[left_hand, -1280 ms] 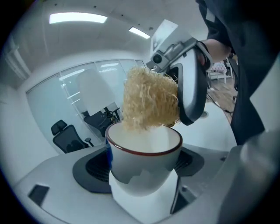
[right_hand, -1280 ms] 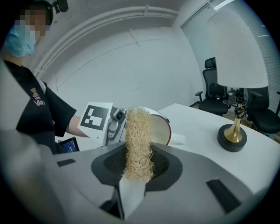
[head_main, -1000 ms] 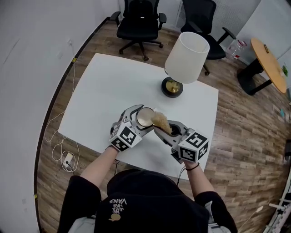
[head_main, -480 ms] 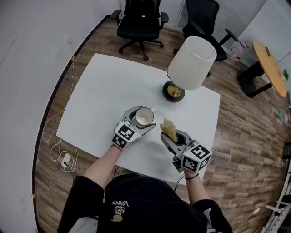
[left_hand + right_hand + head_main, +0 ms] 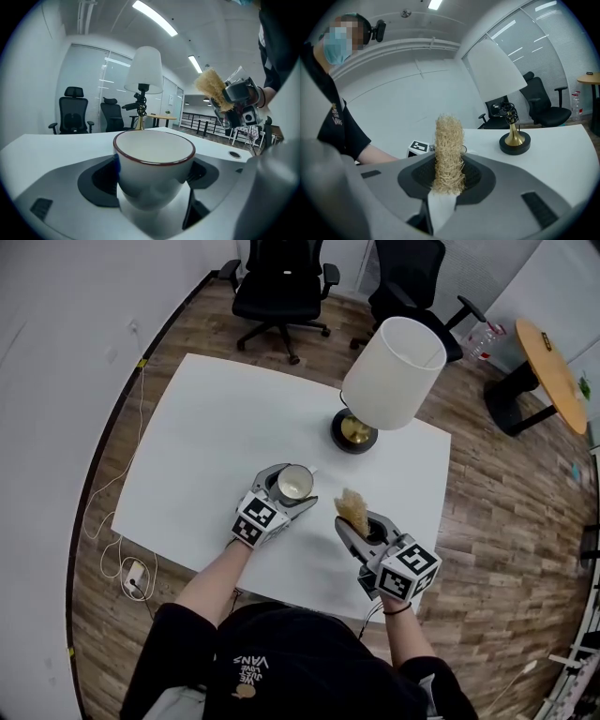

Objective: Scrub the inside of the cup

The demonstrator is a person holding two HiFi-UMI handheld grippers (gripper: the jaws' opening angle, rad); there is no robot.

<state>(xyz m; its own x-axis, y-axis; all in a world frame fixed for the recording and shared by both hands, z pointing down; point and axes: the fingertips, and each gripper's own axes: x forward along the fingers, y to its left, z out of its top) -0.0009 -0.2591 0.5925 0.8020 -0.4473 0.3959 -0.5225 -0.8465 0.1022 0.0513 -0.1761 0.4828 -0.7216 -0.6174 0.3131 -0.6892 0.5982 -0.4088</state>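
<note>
A white cup (image 5: 294, 485) with a dark red rim (image 5: 153, 164) sits upright between the jaws of my left gripper (image 5: 284, 491), which is shut on it over the near part of the white table (image 5: 206, 437). Its inside looks pale and empty. My right gripper (image 5: 357, 517) is shut on a tan fibrous scrubber (image 5: 352, 506) (image 5: 449, 154), which stands up between the jaws. The scrubber is outside the cup, a short way to its right, and shows in the left gripper view as a tan tuft (image 5: 212, 87).
A table lamp with a white shade (image 5: 393, 372) and a brass base (image 5: 354, 431) stands at the table's far right. Two black office chairs (image 5: 278, 284) stand beyond the table. A round wooden table (image 5: 553, 371) is at the far right. Cables (image 5: 127, 559) lie on the floor at left.
The right gripper has pulled the scrubber out of the cup and moved it right and toward me. The left gripper has kept hold of the cup, nearly still.
</note>
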